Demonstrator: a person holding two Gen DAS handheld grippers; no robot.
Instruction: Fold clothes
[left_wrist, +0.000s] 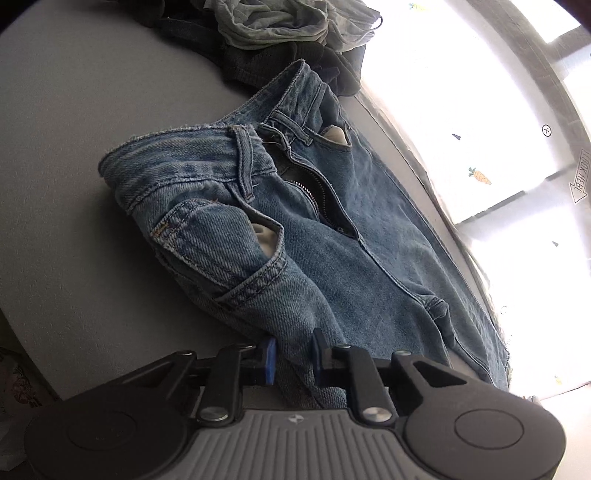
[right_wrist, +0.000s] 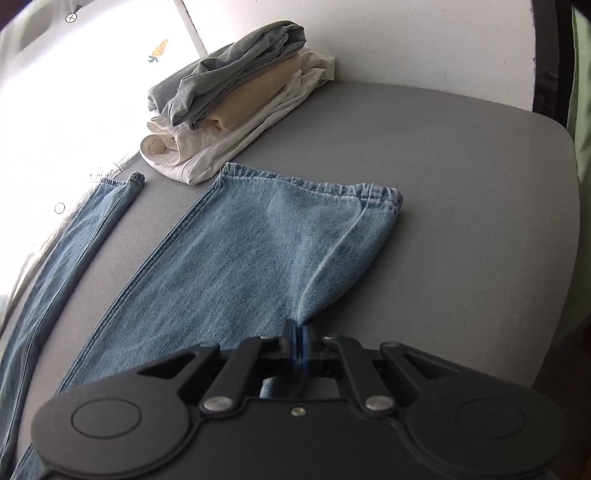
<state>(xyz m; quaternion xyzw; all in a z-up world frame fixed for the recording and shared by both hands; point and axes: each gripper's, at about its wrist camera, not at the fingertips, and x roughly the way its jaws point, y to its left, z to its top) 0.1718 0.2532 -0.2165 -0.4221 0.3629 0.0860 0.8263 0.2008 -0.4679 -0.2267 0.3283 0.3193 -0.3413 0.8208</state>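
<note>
The grey bench (right_wrist: 461, 177) fills most of both views, its rounded corner showing at two o'clock in the right wrist view. A pair of blue jeans (left_wrist: 332, 251) lies spread flat across it. In the left wrist view the waist end runs from the centre toward twelve o'clock, fly unzipped, pale pocket linings showing at both front pockets. In the right wrist view the two legs stretch away toward eleven o'clock, the wider leg in the centre with its hem near the middle of the frame, the narrower leg along the bench edge at nine o'clock.

A heap of unfolded clothes (left_wrist: 280, 29), grey-green and dark, sits at twelve o'clock in the left wrist view, just beyond the waistband. A folded stack (right_wrist: 236, 107) of grey, tan and white garments rests at eleven o'clock in the right wrist view, just beyond the wide leg's hem.

The left gripper (left_wrist: 294, 358) sits at six o'clock of its view, its jaws narrowly spread with a bunched fold of denim from the hip side between the blue pads, which pinch it. The right gripper (right_wrist: 298, 343) has its jaws pressed together on a raised ridge of the wide leg's outer edge.
</note>
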